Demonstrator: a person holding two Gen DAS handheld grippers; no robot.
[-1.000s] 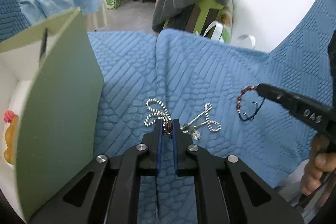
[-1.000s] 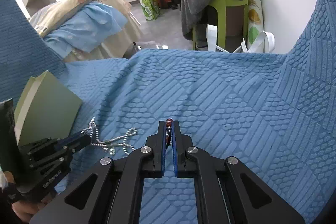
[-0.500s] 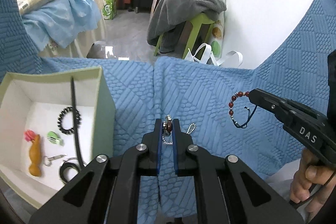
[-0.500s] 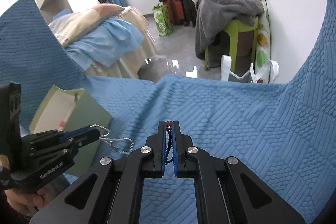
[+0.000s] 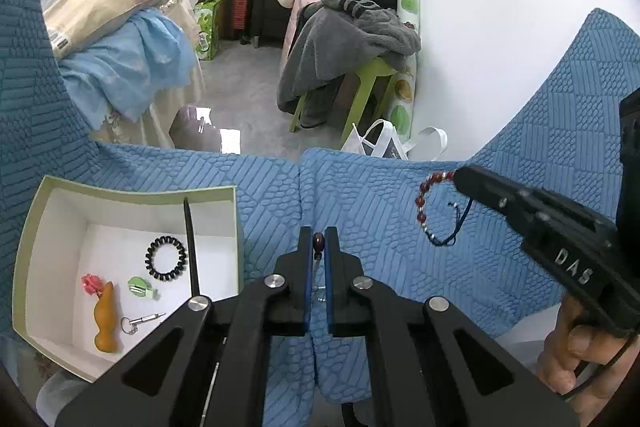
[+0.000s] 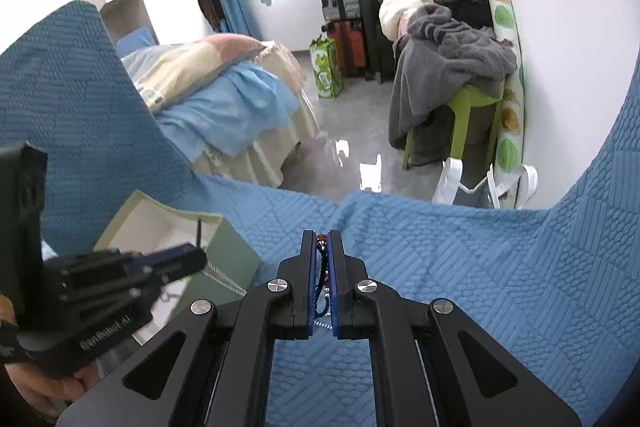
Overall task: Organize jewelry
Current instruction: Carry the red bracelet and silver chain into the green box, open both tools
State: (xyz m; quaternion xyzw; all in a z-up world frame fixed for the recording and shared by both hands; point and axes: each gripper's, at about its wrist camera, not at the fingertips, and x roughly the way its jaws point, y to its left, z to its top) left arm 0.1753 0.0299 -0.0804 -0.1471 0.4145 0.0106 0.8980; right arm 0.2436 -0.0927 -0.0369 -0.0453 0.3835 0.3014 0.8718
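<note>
My left gripper (image 5: 319, 241) is closing tight on a silver chain necklace (image 5: 318, 239), pinching its dark red bead; the chain dangles below the pads. In the right wrist view the left gripper (image 6: 196, 259) sits at the left, its chain (image 6: 224, 281) hanging in front of the box. My right gripper (image 6: 322, 239) is shut on a red bead bracelet (image 6: 322, 267) with a dark cord. From the left wrist view the right gripper (image 5: 460, 175) holds that bracelet (image 5: 424, 199) in the air. An open pale green box (image 5: 132, 189) stands lower left.
The box holds a black spiral hair tie (image 5: 166, 258), a green clip (image 5: 140, 287), an orange and pink piece (image 5: 105, 319), a small keyring (image 5: 140, 319) and a black divider (image 5: 191, 247). A blue quilted cover (image 5: 400, 267) lies underneath. A green stool (image 5: 360, 75) stands beyond its edge.
Both grippers have risen off the blue cover, carrying the necklace and the bracelet up with them. The box's white inside has come into the left wrist view.
</note>
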